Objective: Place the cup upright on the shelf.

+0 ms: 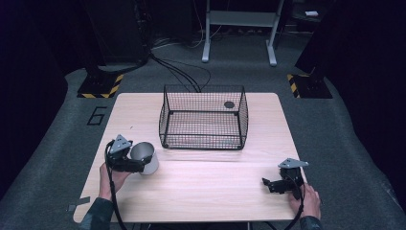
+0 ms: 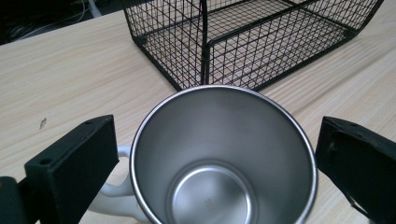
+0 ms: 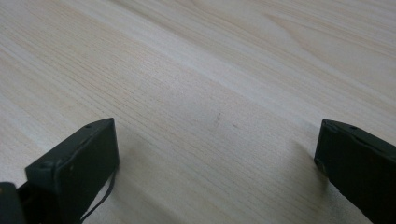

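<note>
A steel mug with a white handle stands upright and empty on the left of the wooden table. My left gripper is open, one jaw on each side of the mug, with a small gap at each side. Just beyond the mug sits an empty black wire basket, its near corner facing the left gripper. Near the table's front right corner, my right gripper is low over bare wood. The right gripper is open with nothing between its jaws.
A small dark round spot shows through the basket's back right. Behind the table, cables run over the grey floor. Two hazard-striped bases and a white stand are farther back.
</note>
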A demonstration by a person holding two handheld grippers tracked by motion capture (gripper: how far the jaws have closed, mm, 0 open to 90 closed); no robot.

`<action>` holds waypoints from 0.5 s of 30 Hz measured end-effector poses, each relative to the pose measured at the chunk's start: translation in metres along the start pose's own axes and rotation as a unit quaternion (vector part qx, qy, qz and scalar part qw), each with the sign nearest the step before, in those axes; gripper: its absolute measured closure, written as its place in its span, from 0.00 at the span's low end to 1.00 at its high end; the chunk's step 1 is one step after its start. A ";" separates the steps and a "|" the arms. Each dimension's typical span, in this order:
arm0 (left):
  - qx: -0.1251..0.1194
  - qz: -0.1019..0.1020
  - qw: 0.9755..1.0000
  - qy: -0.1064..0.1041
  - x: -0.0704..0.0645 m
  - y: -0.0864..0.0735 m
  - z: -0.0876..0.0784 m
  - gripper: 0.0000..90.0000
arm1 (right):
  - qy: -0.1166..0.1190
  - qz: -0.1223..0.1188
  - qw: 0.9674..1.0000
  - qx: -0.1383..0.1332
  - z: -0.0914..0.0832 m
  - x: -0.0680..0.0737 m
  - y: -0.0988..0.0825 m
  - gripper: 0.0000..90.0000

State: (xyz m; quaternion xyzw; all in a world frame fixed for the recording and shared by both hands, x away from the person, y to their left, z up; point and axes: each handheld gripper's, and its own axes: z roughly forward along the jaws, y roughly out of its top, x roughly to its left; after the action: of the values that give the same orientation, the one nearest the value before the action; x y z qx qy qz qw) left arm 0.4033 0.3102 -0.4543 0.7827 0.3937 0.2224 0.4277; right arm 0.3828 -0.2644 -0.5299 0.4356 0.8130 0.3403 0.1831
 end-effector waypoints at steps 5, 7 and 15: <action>0.008 0.008 1.000 -0.006 0.001 0.001 0.009 0.00 | -0.001 0.001 1.000 -0.002 0.000 0.000 0.000 0.00; 0.006 0.006 1.000 -0.005 0.000 0.001 0.010 0.00 | -0.001 0.000 1.000 -0.002 0.000 0.000 0.000 0.00; 0.012 0.017 1.000 -0.010 0.000 0.002 0.012 0.06 | 0.000 0.000 1.000 0.000 0.000 0.000 0.000 0.00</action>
State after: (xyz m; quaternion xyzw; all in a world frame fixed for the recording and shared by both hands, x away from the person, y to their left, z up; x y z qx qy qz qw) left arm 0.4122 0.3032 -0.4590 0.7964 0.3793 0.2171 0.4181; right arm 0.3827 -0.2644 -0.5299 0.4356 0.8130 0.3403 0.1832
